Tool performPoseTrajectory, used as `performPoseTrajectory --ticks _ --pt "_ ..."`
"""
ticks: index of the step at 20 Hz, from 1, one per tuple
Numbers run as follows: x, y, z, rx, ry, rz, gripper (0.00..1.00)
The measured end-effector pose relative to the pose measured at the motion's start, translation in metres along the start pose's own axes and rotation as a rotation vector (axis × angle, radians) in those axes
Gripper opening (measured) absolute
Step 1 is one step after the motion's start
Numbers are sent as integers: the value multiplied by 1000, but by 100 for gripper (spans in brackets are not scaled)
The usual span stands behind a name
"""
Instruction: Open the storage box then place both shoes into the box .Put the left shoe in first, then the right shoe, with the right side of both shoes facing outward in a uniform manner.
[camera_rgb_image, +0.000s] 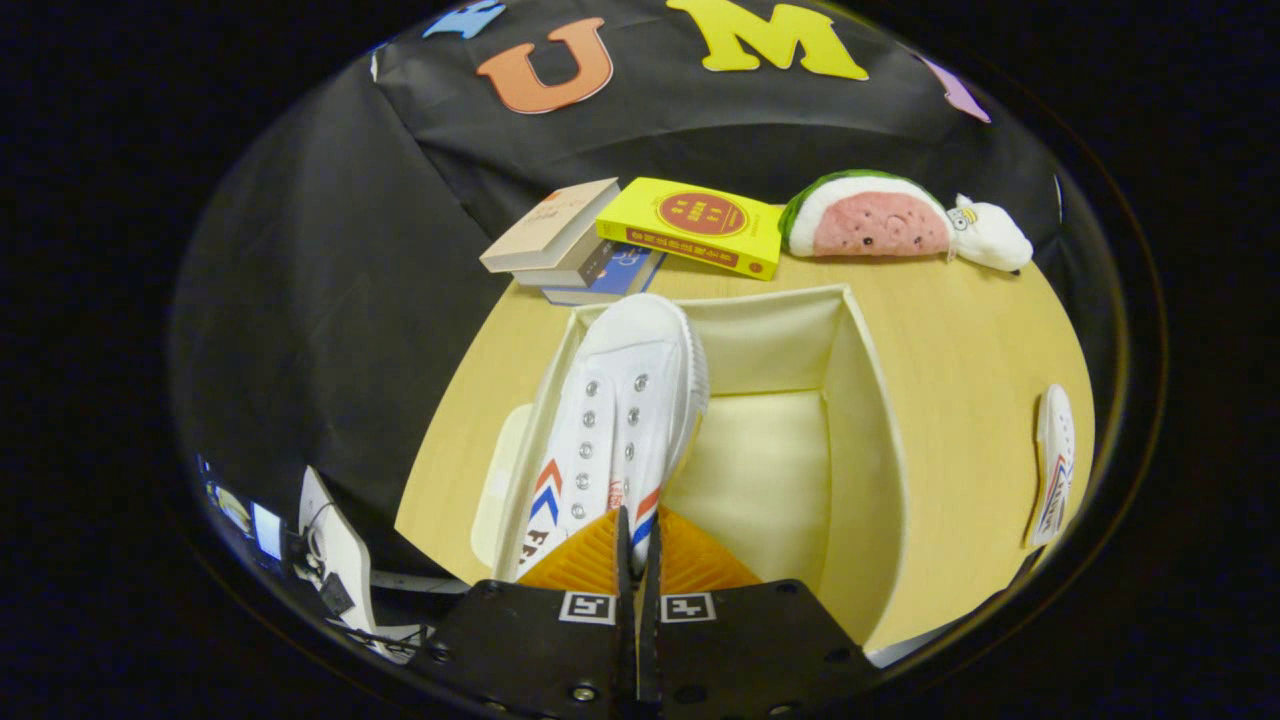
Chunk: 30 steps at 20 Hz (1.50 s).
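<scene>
one white shoe (622, 420) is pinched at the heel by the closed gripper (637, 535), inside the open storage box (868, 400); side lettering partly hidden, unreadable. second shoe (1053, 465) lies near the table's (980, 330) right edge.

White canvas shoe (620, 410), ribbed orange fingers (590, 555), matt cream box (860, 420), wood-grain table (990, 340).

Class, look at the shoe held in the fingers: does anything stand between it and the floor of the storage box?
Nothing visible does. The fingers pinch the heel end of the white shoe, which hangs toe-first inside the open box by its left wall. The box floor beside it is bare. The second shoe lies on the table, to the right of the box.
</scene>
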<state>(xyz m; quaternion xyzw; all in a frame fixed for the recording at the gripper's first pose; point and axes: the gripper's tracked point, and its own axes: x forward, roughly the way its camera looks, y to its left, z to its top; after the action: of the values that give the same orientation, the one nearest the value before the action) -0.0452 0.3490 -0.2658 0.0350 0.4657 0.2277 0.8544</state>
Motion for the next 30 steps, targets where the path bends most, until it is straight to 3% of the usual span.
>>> performPoseTrajectory --ticks 3,6,9,11,16,22,30 --pt "4 3 -3 -1 14 1 2" --pt "10 4 -3 -32 23 0 18" --pt "4 6 9 -41 -13 28 65" --pt "-3 1 20 -59 -43 22 86" --pt "-26 -29 35 -84 -107 -4 89" --pt "-82 -102 63 -85 -236 -61 93" --pt "-147 -280 51 32 -288 -228 95"
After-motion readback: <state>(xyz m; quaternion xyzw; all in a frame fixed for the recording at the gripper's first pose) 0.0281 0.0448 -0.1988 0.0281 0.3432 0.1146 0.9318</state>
